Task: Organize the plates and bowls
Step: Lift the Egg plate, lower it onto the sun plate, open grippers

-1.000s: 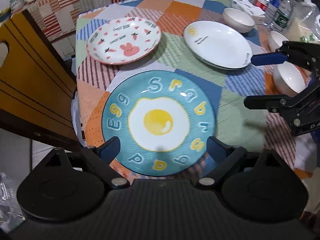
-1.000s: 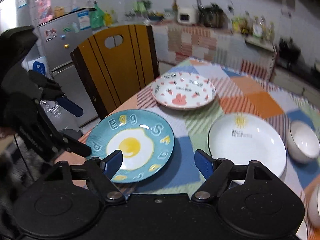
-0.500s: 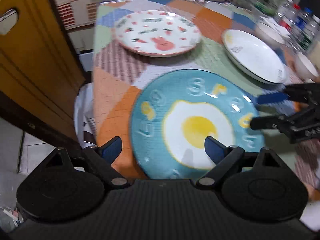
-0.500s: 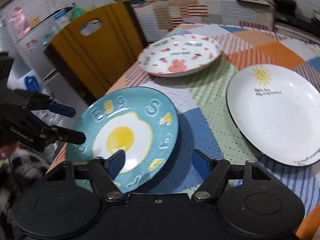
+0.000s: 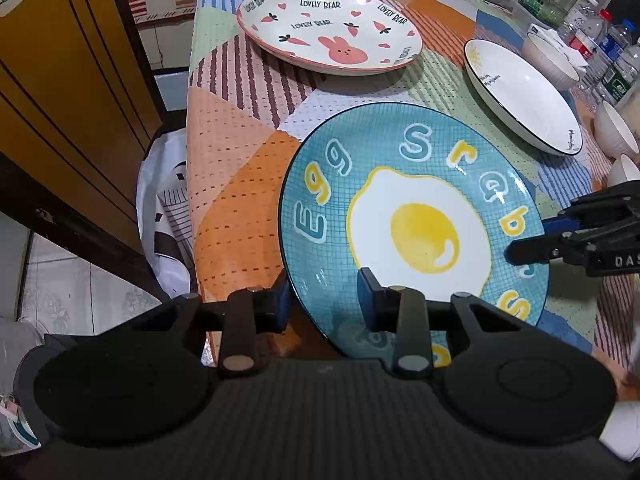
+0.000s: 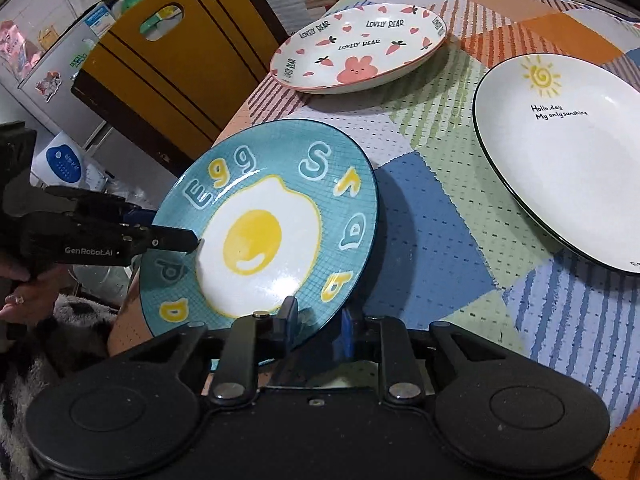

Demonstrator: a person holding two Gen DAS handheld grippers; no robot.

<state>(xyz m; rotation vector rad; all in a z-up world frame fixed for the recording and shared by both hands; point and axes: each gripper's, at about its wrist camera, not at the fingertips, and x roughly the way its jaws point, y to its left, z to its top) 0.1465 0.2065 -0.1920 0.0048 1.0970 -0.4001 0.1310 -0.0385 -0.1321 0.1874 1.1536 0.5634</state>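
A blue plate (image 5: 420,236) with a fried-egg picture sits tilted at the near corner of the table. My left gripper (image 5: 324,300) straddles its near-left rim, one pad under the edge and one on the face, jaws closing onto it. In the right wrist view the same plate (image 6: 256,240) has its near rim between the pads of my right gripper (image 6: 318,324), whose jaws are also closing onto it. Each gripper shows in the other's view: the left gripper (image 6: 172,228) and the right gripper (image 5: 528,236), on opposite sides of the rim.
A pink bunny plate (image 5: 332,28) lies at the far left of the patchwork tablecloth (image 5: 240,140), a white sun plate (image 5: 520,96) to the right. White bowls (image 5: 616,132) and bottles (image 5: 616,44) crowd the right edge. A yellow chair (image 5: 60,80) stands left of the table.
Both grippers dropped down to the blue plate and narrowed from wide open onto its rim. The plate now sits tilted rather than flat.
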